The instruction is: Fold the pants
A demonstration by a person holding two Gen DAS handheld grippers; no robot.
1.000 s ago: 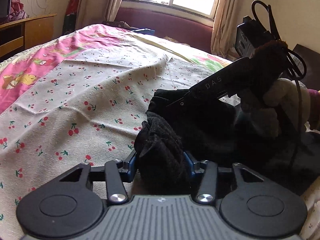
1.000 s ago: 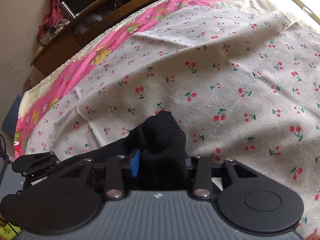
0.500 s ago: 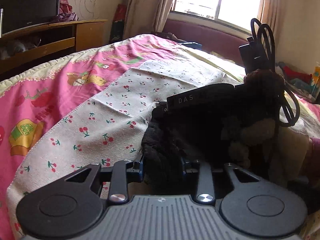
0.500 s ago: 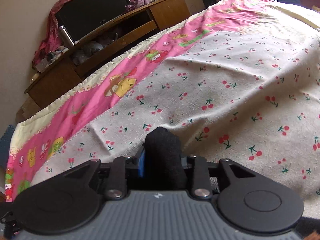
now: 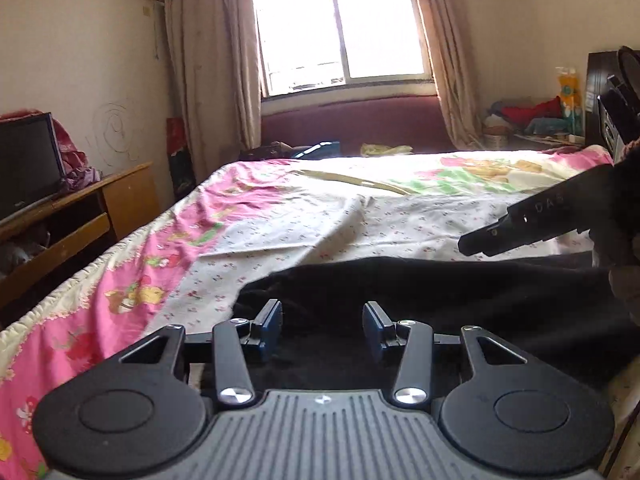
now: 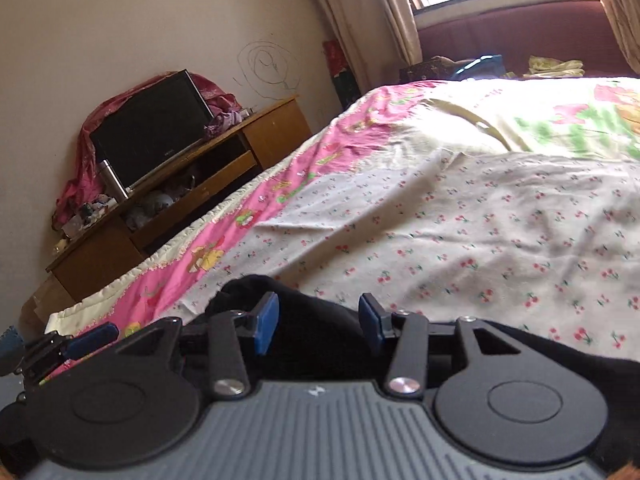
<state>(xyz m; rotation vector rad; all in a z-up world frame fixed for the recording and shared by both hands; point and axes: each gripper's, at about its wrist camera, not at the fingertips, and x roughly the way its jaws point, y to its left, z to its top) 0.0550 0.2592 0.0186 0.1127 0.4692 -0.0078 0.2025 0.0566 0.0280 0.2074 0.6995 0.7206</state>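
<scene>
Pants (image 5: 420, 292): one black pair
Grippers: two, left gripper (image 5: 322, 330) and right gripper (image 6: 318, 322)
Bed (image 5: 280, 216): one
Television (image 6: 150, 128): one
Window (image 5: 340, 20): one
Curtains (image 5: 212, 60): two

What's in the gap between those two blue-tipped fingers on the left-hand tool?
Black pants lie in the gap of the left gripper, spread on the bed. The fingers are opening and press nothing. The left wrist view shows it.
</scene>
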